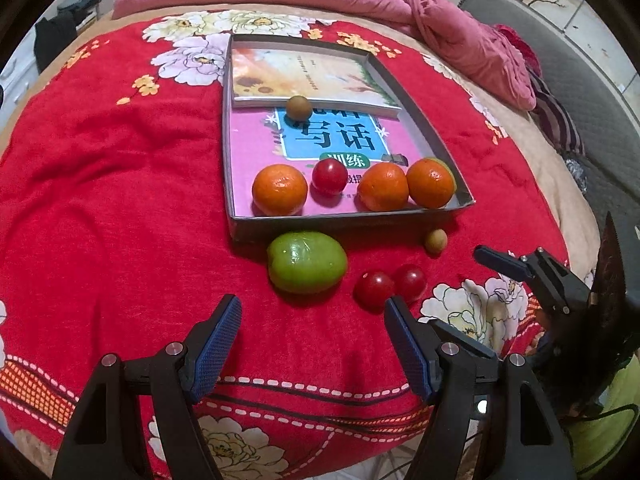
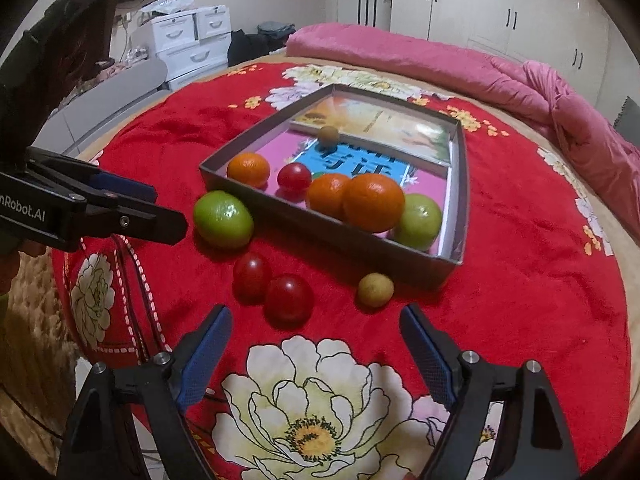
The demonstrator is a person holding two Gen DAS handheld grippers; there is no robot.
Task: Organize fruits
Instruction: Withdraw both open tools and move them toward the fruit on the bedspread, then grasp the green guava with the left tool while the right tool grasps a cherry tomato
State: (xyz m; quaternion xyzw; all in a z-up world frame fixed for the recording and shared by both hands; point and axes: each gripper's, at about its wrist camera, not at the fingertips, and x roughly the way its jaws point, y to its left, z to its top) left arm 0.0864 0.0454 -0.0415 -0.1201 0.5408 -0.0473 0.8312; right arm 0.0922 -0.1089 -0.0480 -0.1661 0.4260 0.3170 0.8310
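Observation:
A shallow grey tray [image 1: 348, 220] on the red floral bedspread holds three oranges [image 1: 280, 189], a red tomato [image 1: 329, 176], a small brown fruit [image 1: 299, 108] and a green fruit [image 2: 418, 220]. On the cloth in front of it lie a green fruit [image 1: 306, 262], two red tomatoes [image 1: 374, 286] and a small tan fruit [image 1: 436, 241]. My left gripper [image 1: 313, 304] is open just short of the loose green fruit [image 2: 223, 219]. Open too, my right gripper [image 2: 316, 312] hangs just before the tomatoes [image 2: 289, 296] and the tan fruit [image 2: 375, 289]. Neither holds anything.
Two books [image 1: 332, 140] line the tray floor. A pink quilt [image 2: 520, 80] lies bunched along the bed's far side. White drawers [image 2: 188, 40] and a wardrobe [image 2: 500, 4] stand beyond. The bed's near edge drops off just behind both grippers.

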